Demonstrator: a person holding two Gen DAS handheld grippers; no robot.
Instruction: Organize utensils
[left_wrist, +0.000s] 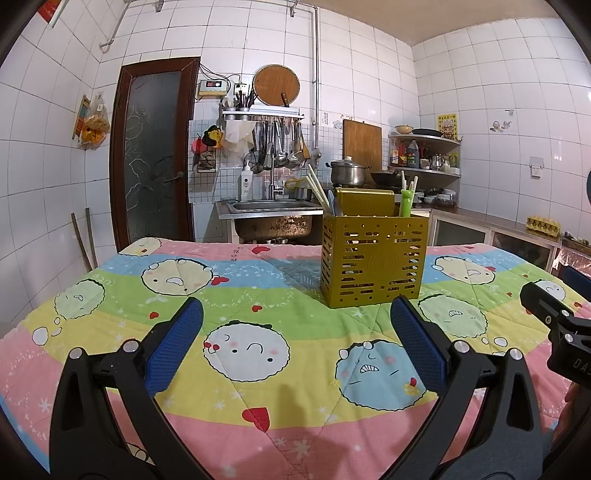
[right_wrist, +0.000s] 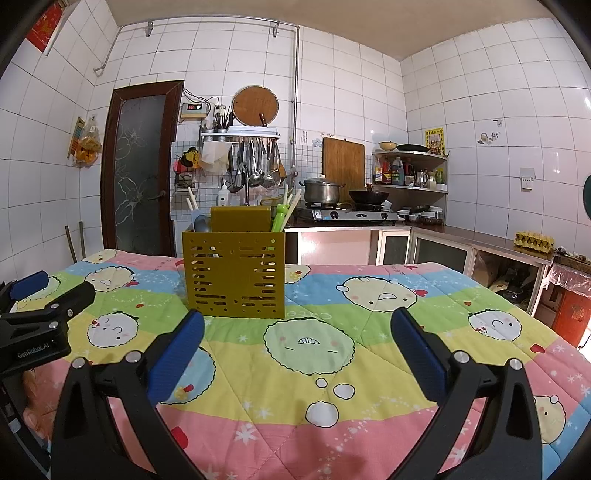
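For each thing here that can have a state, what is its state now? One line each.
left gripper: open, holding nothing
right gripper: open, holding nothing
utensil holder: upright on the quilt, utensils inside
chopsticks: standing in the holder, leaning
green frog utensil: standing in the holder
door: closed
pot: lid on, on the stove
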